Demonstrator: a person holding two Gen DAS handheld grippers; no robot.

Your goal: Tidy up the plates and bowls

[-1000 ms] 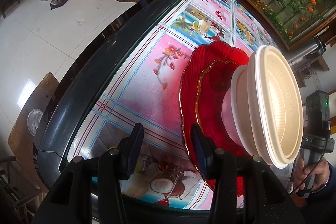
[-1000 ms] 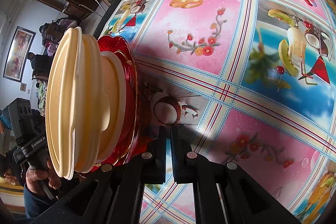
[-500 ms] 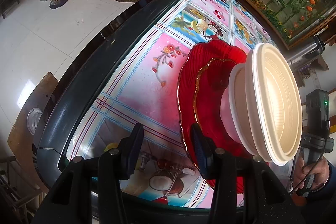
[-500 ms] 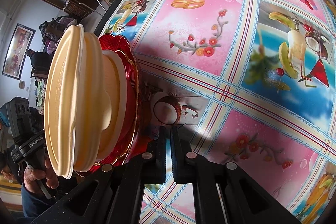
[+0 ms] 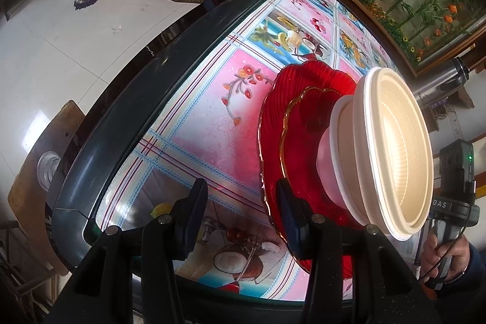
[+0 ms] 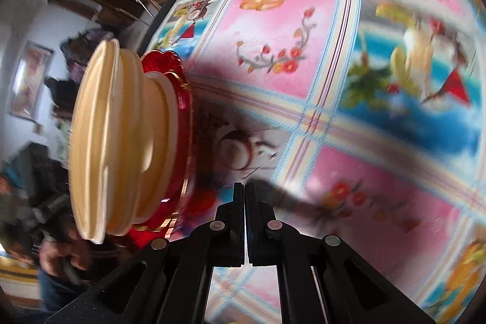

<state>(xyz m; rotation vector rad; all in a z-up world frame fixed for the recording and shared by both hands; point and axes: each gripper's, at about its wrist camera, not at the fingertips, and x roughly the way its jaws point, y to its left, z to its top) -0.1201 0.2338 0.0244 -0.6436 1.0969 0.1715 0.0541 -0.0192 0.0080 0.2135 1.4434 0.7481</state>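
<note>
Pale floor tiles and dark wood cabinets ring a round table [image 5: 127,123] with a dark rim, covered by a glossy pink-and-blue oilcloth [image 5: 206,123] printed with fruit and flowers. On that cloth sits the whole stack: a large scalloped red glass plate [image 5: 273,99] at the bottom, a smaller gold-edged red glass plate [image 5: 291,141] on it, then a small cream plastic bowl [image 5: 337,141], and two wider ribbed cream bowls [image 5: 395,148] nested on top. From where I stand the sorting looks finished, or very nearly so. The left gripper [image 5: 241,214] hangs over the table's near edge with its jaws partly open and nothing between them; its right-hand finger sits just in front of the big plate's rim, so the stack lies immediately to that gripper's right, standing upright off the cloth. The right gripper [image 6: 244,220] has its fingers pressed together on nothing, above bare cloth, with the stack off to its left; that view is smeared, so I would not swear how near it is. Of the two, the left looks closer. Beyond the bowls, the person's hand [image 5: 449,254] grips a black handle.
</note>
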